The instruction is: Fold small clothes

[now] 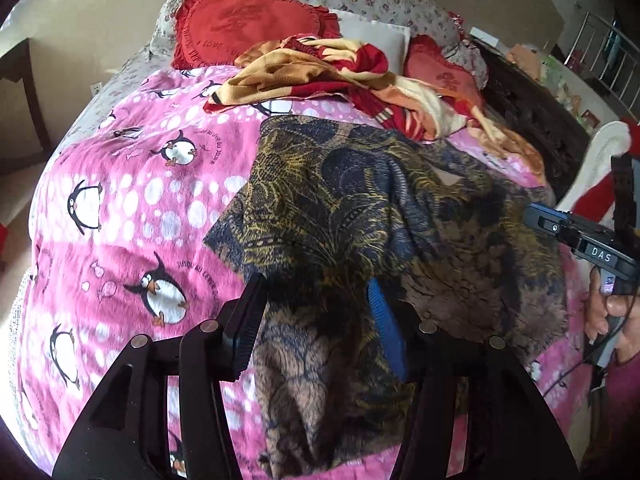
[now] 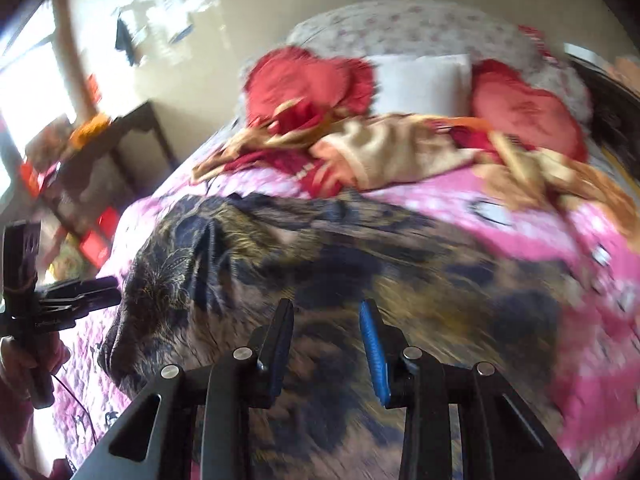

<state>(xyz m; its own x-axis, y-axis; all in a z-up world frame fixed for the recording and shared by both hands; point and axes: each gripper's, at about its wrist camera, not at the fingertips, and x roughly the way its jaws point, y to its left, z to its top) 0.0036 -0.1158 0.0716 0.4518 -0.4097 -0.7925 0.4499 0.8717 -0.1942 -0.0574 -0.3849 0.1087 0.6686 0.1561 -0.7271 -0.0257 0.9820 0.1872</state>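
A dark navy and gold patterned garment (image 1: 360, 208) lies spread and rumpled on the pink penguin blanket (image 1: 132, 200). It also shows in the right wrist view (image 2: 320, 264), blurred. My left gripper (image 1: 316, 288) is open, with a fold of the garment lying between its fingers. It also shows at the left of the right wrist view (image 2: 112, 292), at the garment's edge. My right gripper (image 2: 326, 308) is open just above the garment, holding nothing. It also shows at the right edge of the left wrist view (image 1: 536, 216).
A crumpled red and tan cloth (image 1: 332, 76) lies beyond the garment. Red heart cushions (image 1: 248, 24) and a white pillow (image 1: 380, 36) sit at the head of the bed. A dark table (image 2: 104, 152) stands left of the bed.
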